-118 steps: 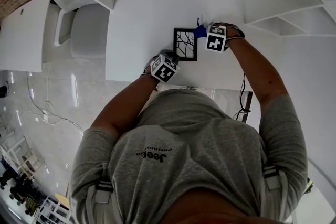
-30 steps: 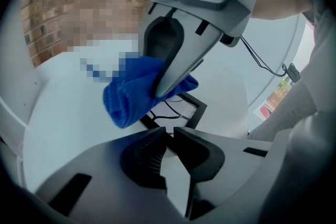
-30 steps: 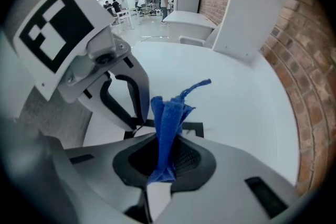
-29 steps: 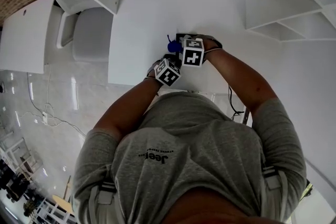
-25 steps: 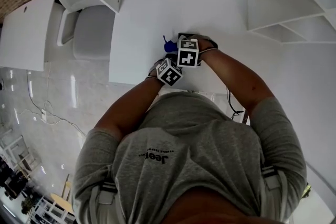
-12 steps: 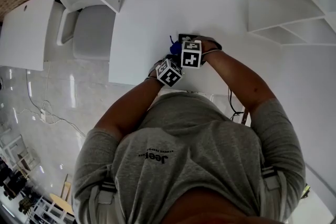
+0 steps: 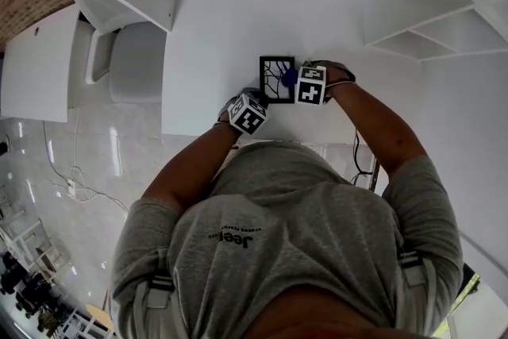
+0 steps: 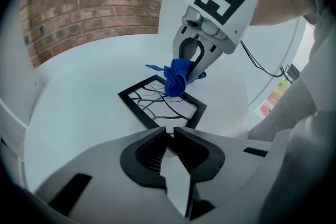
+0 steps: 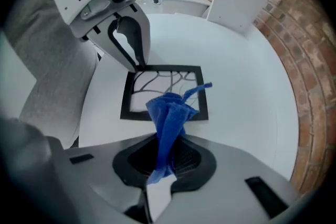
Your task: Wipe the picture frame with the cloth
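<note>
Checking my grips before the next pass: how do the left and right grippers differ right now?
The left gripper is shut on a corner of the picture frame, while the right gripper is shut on the blue cloth. The left gripper sits at the frame's edge, steadying it; the right gripper hangs its cloth over the frame's face. Both are shut, and each carries a marker cube.

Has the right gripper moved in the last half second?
Yes. The right gripper swept the cloth rightward across the picture frame, from its left edge to its right edge.
</note>
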`<state>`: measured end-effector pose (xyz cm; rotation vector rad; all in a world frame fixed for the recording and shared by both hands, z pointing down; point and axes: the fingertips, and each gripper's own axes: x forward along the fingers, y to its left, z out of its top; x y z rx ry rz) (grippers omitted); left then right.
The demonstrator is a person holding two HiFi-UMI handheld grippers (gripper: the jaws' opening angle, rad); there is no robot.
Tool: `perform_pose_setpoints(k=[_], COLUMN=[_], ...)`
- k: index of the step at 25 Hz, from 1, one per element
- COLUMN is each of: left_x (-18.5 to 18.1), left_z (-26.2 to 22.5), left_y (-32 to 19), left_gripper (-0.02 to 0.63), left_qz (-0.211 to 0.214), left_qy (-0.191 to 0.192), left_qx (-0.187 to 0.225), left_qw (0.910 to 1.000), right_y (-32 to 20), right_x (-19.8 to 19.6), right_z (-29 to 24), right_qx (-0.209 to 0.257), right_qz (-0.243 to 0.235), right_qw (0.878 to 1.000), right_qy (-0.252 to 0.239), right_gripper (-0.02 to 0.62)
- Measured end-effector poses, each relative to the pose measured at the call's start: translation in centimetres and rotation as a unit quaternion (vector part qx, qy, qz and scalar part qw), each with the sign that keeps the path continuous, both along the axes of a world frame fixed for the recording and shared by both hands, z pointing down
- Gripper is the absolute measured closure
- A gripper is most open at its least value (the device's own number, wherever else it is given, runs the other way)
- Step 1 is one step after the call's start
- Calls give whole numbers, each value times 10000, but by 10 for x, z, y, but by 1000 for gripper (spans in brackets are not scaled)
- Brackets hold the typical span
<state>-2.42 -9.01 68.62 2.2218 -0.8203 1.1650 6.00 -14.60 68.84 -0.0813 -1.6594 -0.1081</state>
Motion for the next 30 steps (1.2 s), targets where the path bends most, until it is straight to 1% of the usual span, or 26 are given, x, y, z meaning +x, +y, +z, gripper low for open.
perform_pose_setpoints(k=[4,13,17,20,24,30], left_x=[1,2,2,2,2,3], left_z=[0,0,-1,0,0,0], left_y=[0,-2,-1,-1,-1,-1], left_gripper=[546,546,546,546,546,546], left_qz=[-9,-26,-13,-4,6,20], left_qy=[-38,-56,-57,-50,-41,-31], left_qx=[-7,30,45,54,76,129], left_qw=[10000,10000,10000,10000,10000,9999], right_y=[0,-2,-3,-2,1,20], right_x=[20,21,22,20,4,-50], right_z=[10,12,10,10,-2,-18], right_qx=[-39,-27,58,-17,-63,-315], right_qz=[186,264,293,278,276,42], right_qw=[9998,9996,9995,9996,9996,9977], right_qy=[117,84,142,104,-93,-607], right_gripper=[541,541,541,541,542,541])
